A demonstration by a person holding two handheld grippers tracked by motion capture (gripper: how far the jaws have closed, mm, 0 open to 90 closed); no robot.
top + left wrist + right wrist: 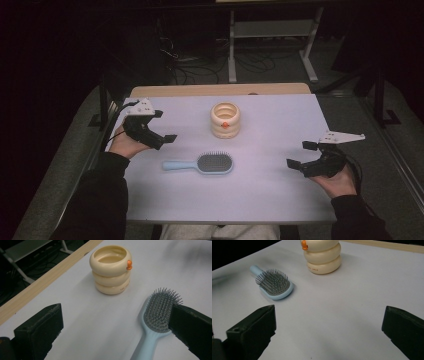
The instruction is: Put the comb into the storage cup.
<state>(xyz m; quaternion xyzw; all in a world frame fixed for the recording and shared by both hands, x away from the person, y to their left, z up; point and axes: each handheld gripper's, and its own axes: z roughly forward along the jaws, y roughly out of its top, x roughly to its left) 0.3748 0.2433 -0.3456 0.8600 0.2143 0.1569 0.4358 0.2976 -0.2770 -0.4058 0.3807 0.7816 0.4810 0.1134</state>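
On the cream ringed cup [111, 268] we can see a small line of dark lettering low on its bottom ring, in both gripper views, but it is too small for us to read. We find no other writing. The cup stands upright toward the far middle of the white table [280, 185], built like three stacked rings, with a small orange knob [129, 264] on its upper ring, facing the near side in the high view.

Nearer to us than the cup, a little left of centre, lies the light blue hairbrush [201, 163], flat, bristles up, its handle pointing left and its oval head to the right. Brush and cup lie near each other but apart. A strip of pale wood [220, 90] edges the far side of the table; beyond it we see a dark floor with cables and the legs of a white frame [232, 47].

Nothing stands between our grippers and the two things. The left gripper [165, 126] hovers at the table's left side, beyond the brush handle; its jaws are spread wide and carry nothing. The right gripper [301, 154] is at the near right, well apart from the brush, its jaws likewise spread wide, touching nothing.
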